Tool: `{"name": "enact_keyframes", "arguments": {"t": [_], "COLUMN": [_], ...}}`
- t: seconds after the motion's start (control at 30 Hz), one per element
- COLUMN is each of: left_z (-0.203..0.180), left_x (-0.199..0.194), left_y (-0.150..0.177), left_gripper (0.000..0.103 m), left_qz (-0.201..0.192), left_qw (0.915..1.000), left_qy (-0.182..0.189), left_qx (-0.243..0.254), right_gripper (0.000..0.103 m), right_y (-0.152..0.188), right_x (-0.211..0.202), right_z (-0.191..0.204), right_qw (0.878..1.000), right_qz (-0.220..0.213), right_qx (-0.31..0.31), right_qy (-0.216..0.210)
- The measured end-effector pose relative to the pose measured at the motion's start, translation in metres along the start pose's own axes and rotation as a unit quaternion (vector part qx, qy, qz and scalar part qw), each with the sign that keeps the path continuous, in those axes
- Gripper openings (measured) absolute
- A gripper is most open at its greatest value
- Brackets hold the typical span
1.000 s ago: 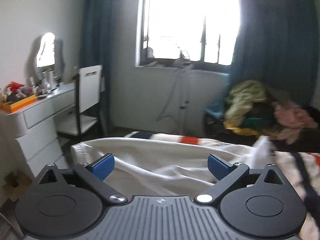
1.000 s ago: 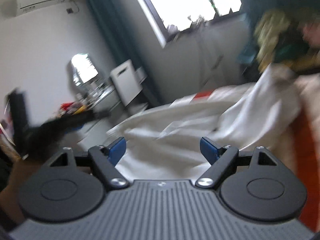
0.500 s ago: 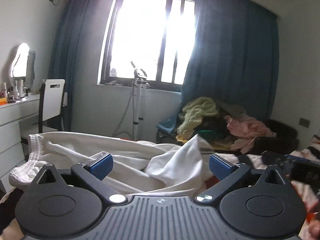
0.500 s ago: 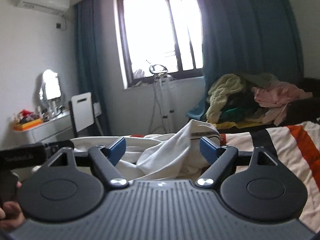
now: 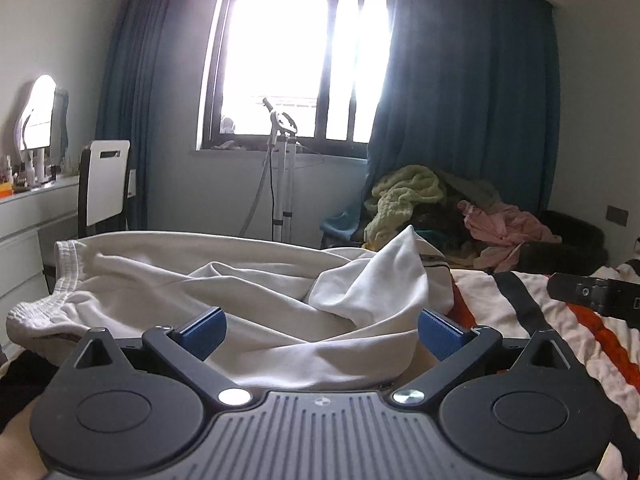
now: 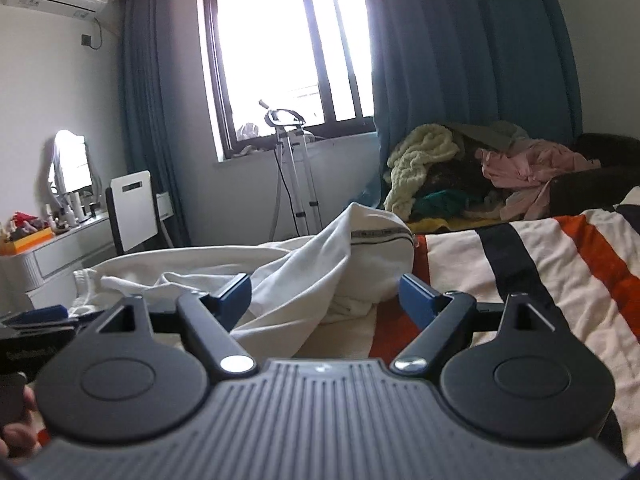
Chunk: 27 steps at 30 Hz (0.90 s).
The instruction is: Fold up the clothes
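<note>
Blue-padded left gripper (image 5: 322,334) sits nearest, jaws spread wide, nothing held, cloth just beyond the tips; right gripper (image 6: 325,298) likewise spread wide and holding nothing, cloth lying between and past its fingers; right gripper's body also shows at the right edge of the left view.

White garment (image 5: 224,280), looks like trousers, lies rumpled on the striped blanket (image 6: 560,264) of the bed; elastic waistband (image 5: 60,276) at the robot's left end, near the bed edge; other end bunched up into a peak (image 5: 400,268) with a dark trim line; long axis runs left to right across both views, waistband pointing left toward the white dresser (image 6: 60,256); not flat, legs twisted over each other in the middle; no neat fold visible.

Beyond the bed: white chair (image 5: 106,180), standing steamer pole (image 5: 280,184), window, blue curtains, heap of other clothes (image 6: 480,168) on a dark seat.

Risks, judged: pinching one layer only at the twisted middle would drag the pile rather than spread it; waistband close to the bed edge could slide off if pulled left; the bunched peak hides the hems, so grabbing blind may catch the wrong leg; blanket could get caught with the cloth if the tips dig low.
</note>
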<state>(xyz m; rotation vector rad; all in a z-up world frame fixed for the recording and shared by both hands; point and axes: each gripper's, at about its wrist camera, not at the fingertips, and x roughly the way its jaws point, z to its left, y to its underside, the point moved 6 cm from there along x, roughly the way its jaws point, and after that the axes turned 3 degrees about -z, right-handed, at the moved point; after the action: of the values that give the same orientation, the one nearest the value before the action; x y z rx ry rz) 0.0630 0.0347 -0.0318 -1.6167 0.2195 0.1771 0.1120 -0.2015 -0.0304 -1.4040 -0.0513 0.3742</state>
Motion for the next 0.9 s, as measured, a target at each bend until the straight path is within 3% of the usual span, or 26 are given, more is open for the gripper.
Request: {"name": "enact_keyframes", "arguments": {"t": [0.67, 0.9], "left_z": [0.004, 0.005], "left_x": [-0.002, 0.009], "left_y": [0.002, 0.013], "left_gripper": [0.103, 0.102], "left_qz": [-0.013, 0.000], "left_qw": [0.9999, 0.9999], "left_qy": [0.010, 0.009], "left_qx": [-0.003, -0.005], "right_gripper": [0.083, 0.083], "right_y": [0.002, 0.003], "right_x": [-0.013, -0.013], "right_z": [-0.001, -0.006], "right_qw": [1.000, 0.999], "right_qz": [0.001, 0.005], "right_qx": [0.002, 0.010], "right_qy": [0.018, 0.031]}}
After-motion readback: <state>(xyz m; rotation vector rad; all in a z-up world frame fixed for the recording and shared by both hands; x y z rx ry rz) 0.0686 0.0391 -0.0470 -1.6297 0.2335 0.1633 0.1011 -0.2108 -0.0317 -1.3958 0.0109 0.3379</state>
